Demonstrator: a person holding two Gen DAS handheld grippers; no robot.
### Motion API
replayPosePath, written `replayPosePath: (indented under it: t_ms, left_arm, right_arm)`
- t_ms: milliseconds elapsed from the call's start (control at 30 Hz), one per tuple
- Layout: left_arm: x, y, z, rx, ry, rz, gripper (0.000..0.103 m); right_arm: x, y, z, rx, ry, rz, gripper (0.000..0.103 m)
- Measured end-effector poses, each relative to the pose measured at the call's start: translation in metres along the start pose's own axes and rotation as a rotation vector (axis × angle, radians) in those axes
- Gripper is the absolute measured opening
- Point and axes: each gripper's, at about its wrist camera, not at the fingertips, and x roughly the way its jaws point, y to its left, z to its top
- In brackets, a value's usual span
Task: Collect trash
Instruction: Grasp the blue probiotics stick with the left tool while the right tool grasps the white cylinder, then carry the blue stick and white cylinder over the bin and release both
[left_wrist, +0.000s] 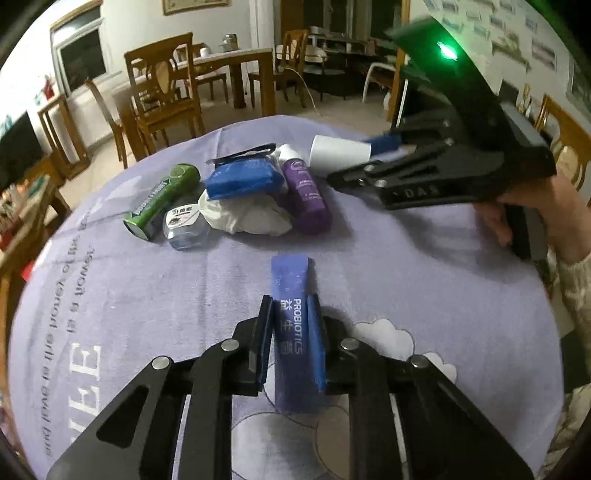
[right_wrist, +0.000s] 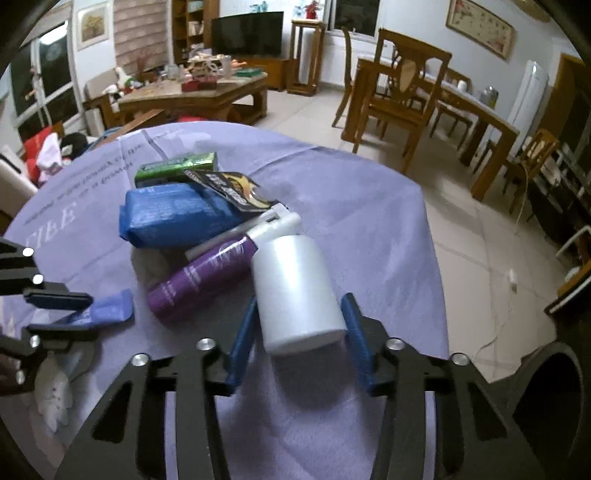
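Observation:
My left gripper (left_wrist: 290, 306) is shut on a blue probiotics sachet (left_wrist: 291, 295) and holds it just above the purple tablecloth (left_wrist: 406, 277). My right gripper (right_wrist: 300, 306) is closed around a white plastic bottle (right_wrist: 295, 288); it also shows in the left wrist view (left_wrist: 340, 153). A pile lies on the cloth: a purple spray bottle (left_wrist: 306, 195), a blue packet (left_wrist: 243, 181), crumpled white tissue (left_wrist: 243, 214), a green tube (left_wrist: 162, 199), a small clear jar (left_wrist: 186, 225) and a black wrapper (right_wrist: 236, 190).
The table edge drops to a tiled floor (right_wrist: 480, 240) on the right. Wooden chairs (left_wrist: 162, 92) and a dining table (left_wrist: 236, 62) stand beyond. A coffee table (right_wrist: 195, 92) with clutter is farther back.

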Motion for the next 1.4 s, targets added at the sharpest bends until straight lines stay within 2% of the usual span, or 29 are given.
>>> replayPosePath:
  t_ms: [100, 300, 467, 667, 867, 1067, 1267, 1400]
  left_arm:
    - [0.000, 0.006, 0.001, -0.040, -0.015, -0.029, 0.017]
    - [-0.019, -0.008, 0.003, -0.055, -0.098, -0.090, 0.017]
    - [-0.032, -0.041, 0.024, -0.028, -0.171, -0.135, 0.017]
    - [-0.031, -0.105, 0.055, 0.046, -0.230, -0.199, 0.018]
    - [0.000, -0.165, 0.095, 0.056, -0.255, -0.299, 0.017]
    - [0.031, -0.222, 0.128, 0.088, -0.245, -0.367, 0.017]
    - [0.053, -0.255, 0.137, 0.099, -0.227, -0.406, 0.018]
    - [0.058, -0.257, 0.131, 0.116, -0.206, -0.410, 0.018]
  right_arm:
    - [-0.015, -0.005, -0.009, 0.063, -0.032, 0.060, 0.042]
    - [-0.083, -0.024, -0.044, 0.231, -0.190, 0.174, 0.041]
    - [-0.134, -0.046, -0.077, 0.360, -0.323, 0.194, 0.041]
    - [-0.197, -0.106, -0.133, 0.548, -0.515, 0.093, 0.041]
    - [-0.236, -0.169, -0.192, 0.726, -0.623, -0.054, 0.041]
    - [-0.247, -0.209, -0.231, 0.806, -0.634, -0.164, 0.041]
    - [-0.245, -0.236, -0.263, 0.873, -0.638, -0.184, 0.041]
    - [-0.235, -0.246, -0.270, 0.894, -0.631, -0.186, 0.041]
